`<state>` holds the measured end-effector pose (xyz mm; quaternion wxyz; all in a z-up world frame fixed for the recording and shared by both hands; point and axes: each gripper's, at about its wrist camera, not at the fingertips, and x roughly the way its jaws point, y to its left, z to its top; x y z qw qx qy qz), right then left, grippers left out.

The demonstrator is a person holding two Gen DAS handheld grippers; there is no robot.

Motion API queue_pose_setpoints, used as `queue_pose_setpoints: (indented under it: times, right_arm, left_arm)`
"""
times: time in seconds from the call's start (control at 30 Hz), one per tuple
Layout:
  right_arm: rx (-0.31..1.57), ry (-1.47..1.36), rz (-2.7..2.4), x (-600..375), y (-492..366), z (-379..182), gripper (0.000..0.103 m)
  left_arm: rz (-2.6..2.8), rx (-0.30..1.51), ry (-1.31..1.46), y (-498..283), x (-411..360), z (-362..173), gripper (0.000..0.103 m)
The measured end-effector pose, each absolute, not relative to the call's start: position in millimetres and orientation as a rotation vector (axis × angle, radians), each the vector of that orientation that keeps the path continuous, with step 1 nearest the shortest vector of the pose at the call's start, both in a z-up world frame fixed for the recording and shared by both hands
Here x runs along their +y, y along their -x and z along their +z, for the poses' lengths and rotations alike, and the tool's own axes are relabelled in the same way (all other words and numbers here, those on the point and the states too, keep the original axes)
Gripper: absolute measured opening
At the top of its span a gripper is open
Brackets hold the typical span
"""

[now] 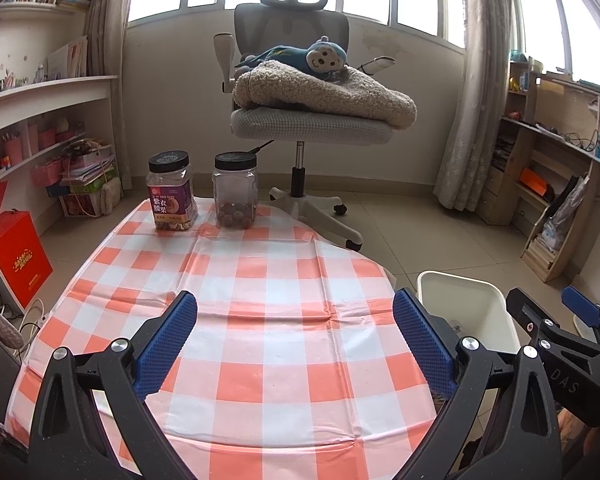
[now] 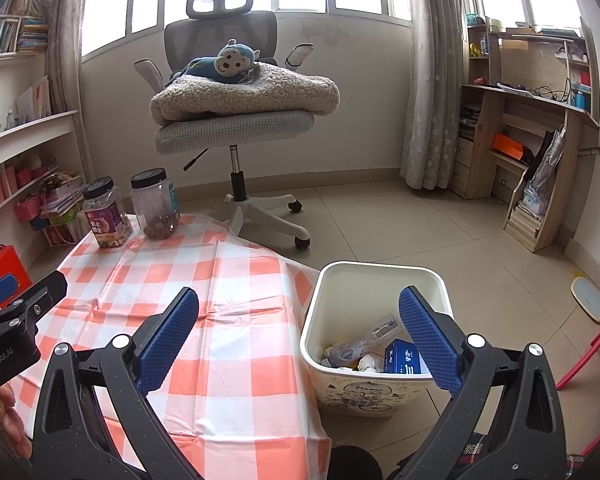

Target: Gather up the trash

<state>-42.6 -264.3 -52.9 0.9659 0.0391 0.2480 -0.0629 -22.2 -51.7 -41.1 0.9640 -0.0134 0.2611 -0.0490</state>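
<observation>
We hold the left claw [image 1: 295, 340] above the bench [image 1: 260, 280], its blue fingers spread wide with nothing between them, over the orange-and-white checked cloth. Our right claw [image 2: 299, 334] is likewise spread and empty, hanging over the edge of the bench with its right finger above the white bin [image 2: 380, 272] that stands on the floor just beside the bench. In the bin we see the collected trash: a clear plastic bottle [image 2: 364, 340] lying on its side, a blue carton [image 2: 402, 356] and some crumpled white paper [image 2: 368, 362]. At the far end of the bench stand two black-lidded jars side by side: a labelled jar [image 1: 171, 192] on the left and a clear jar [image 1: 236, 192] with brown round nuts at its bottom on the right. Beyond them a grey office chair [image 1: 300, 124] carries a folded fleece blanket [image 1: 328, 92] with a blue monkey toy [image 1: 300, 56] on top.
</observation>
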Motion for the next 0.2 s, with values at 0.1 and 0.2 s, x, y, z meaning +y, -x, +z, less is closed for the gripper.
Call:
queue_pose_setpoints:
  times: [0.1, 0.2]
  right_arm:
    - [0.500, -0.085, -0.129, -264.4, 42.2, -52.9, 0.096]
    - [0.501, -0.083, -0.129, -264.5, 42.1, -52.8, 0.096]
  left_arm:
    - [-0.101, 0.536, 0.025, 21.8, -53.9, -41.1, 0.096]
    - [-0.096, 0.544, 0.021, 21.4, -55.2, -41.4, 0.096]
